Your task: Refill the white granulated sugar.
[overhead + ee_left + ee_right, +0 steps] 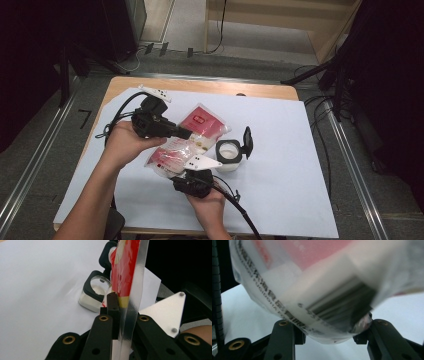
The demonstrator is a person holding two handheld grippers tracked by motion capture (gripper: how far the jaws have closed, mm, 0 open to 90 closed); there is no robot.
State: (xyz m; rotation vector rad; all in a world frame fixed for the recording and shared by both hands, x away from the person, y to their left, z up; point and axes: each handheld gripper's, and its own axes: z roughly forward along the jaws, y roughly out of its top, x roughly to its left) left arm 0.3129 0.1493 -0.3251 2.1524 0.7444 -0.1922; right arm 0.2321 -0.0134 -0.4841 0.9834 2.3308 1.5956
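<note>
At the left, the left gripper (186, 134) is pinching the flat sealed edge of a red-and-white plastic pouch (192, 135), its jaws closed thin on the film, as the left gripper view is showing (130, 302). The pouch is hanging above the middle of the white table sheet (280, 150), between the two hands. Below it, on the near side, the right gripper (186, 169) is cradling the pouch's rounded, barcoded end (332, 307) with jaws standing part-way wide; whether the pads are pressing cannot be told. Judged from its sag and creasing, the pouch is handling as a soft, light, slippery thing; the stiffer seam is probably offering the surest hold. At the right, an open white jar (228, 155) with a hinged black lid (247, 142) is standing just beside the pouch.
</note>
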